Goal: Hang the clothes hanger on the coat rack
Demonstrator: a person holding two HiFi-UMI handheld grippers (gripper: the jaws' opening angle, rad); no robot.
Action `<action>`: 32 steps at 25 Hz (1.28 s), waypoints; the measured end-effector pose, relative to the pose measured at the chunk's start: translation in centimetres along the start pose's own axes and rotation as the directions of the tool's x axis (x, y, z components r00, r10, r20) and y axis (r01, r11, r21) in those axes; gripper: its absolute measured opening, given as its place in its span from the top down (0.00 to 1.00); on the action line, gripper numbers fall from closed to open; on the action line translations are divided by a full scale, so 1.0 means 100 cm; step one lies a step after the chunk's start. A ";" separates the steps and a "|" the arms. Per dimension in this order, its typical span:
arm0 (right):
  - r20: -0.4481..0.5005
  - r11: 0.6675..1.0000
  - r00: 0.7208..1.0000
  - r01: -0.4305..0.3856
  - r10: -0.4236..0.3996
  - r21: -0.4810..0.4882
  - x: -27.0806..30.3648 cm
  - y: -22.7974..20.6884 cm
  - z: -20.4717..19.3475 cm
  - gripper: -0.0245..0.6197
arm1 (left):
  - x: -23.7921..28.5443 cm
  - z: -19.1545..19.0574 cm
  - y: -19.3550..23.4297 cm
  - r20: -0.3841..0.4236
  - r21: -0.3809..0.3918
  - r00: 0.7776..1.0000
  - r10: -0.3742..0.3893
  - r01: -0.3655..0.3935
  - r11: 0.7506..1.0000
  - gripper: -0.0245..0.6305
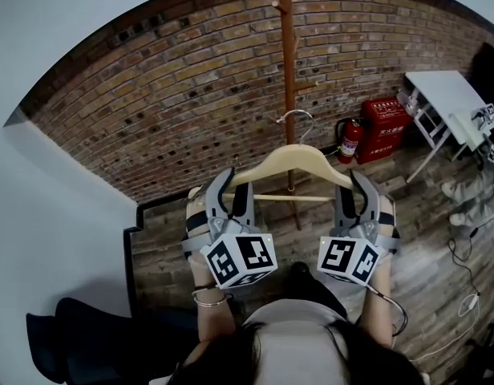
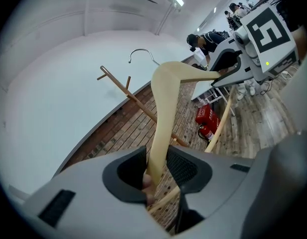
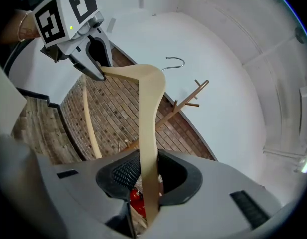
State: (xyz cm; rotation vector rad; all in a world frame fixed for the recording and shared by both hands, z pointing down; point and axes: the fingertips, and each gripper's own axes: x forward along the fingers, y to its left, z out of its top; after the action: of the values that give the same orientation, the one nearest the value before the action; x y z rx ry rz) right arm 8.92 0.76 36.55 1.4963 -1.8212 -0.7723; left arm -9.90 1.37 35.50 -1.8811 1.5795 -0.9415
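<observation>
A pale wooden clothes hanger (image 1: 289, 165) with a metal hook (image 1: 296, 117) is held level in front of me, one end in each gripper. My left gripper (image 1: 224, 189) is shut on the hanger's left arm (image 2: 161, 128), and my right gripper (image 1: 358, 188) is shut on its right arm (image 3: 147, 128). The wooden coat rack (image 1: 288, 62) stands just behind the hanger against the brick wall. Its pegs (image 2: 109, 77) show beyond the hook (image 2: 140, 52) in the left gripper view. From the right gripper view, the hook (image 3: 174, 60) hangs left of the rack's pegs (image 3: 197, 89), apart from them.
A red fire extinguisher (image 1: 350, 140) and a red box (image 1: 384, 125) stand by the brick wall (image 1: 167, 103) on the right. Further right is a white table (image 1: 444, 95), with a person's legs (image 1: 471, 191) and floor cables (image 1: 465, 295) near it. A grey wall (image 1: 46, 215) closes the left.
</observation>
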 end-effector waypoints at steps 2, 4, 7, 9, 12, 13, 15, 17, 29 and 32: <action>0.004 1.000 1.000 0.000 0.000 -0.007 0.010 -0.002 0.000 0.79 | 0.009 0.001 0.003 -0.002 0.002 1.000 0.000 0.000 1.000 0.77; 0.002 1.000 1.000 -0.006 0.006 0.005 0.019 -0.004 0.002 0.79 | 0.017 0.002 0.007 -0.007 0.004 1.000 0.001 -0.001 1.000 0.77; 0.004 1.000 1.000 -0.013 0.013 0.011 0.032 -0.009 0.002 0.79 | 0.030 0.004 0.010 -0.015 0.002 1.000 0.003 -0.003 1.000 0.77; 0.010 1.000 1.000 -0.010 0.010 0.003 0.042 -0.012 0.000 0.79 | 0.039 0.007 0.011 -0.019 0.000 1.000 0.003 -0.003 1.000 0.77; 0.015 1.000 1.000 -0.010 0.010 -0.002 0.055 -0.019 -0.003 0.79 | 0.052 0.012 0.013 -0.023 -0.004 1.000 0.005 -0.005 1.000 0.77; 0.016 1.000 1.000 -0.012 0.012 0.000 0.059 -0.022 -0.004 0.79 | 0.057 0.014 0.013 -0.025 -0.006 1.000 0.006 -0.006 1.000 0.77; 0.017 1.000 1.000 -0.016 0.016 0.000 0.066 -0.026 -0.006 0.79 | 0.065 0.017 0.013 -0.026 -0.010 1.000 0.007 -0.008 1.000 0.77; 0.016 1.000 1.000 -0.019 0.019 -0.001 0.073 -0.031 -0.009 0.79 | 0.073 0.021 0.011 -0.026 -0.012 1.000 0.009 -0.009 1.000 0.77; 0.047 0.999 0.998 -0.051 0.051 -0.005 0.127 -0.044 -0.026 0.79 | 0.121 0.031 0.008 -0.068 -0.013 0.997 0.030 -0.031 0.999 0.77; 0.061 0.998 0.996 -0.062 0.062 -0.011 0.137 -0.043 -0.024 0.79 | 0.126 0.028 0.010 -0.083 -0.017 0.996 0.038 -0.040 0.999 0.77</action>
State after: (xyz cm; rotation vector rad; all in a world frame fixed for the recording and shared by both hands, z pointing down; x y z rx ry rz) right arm 11.48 -13.53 36.21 1.4179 -1.8977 -0.8027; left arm -7.25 -11.32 35.34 -1.8384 1.6725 -1.0026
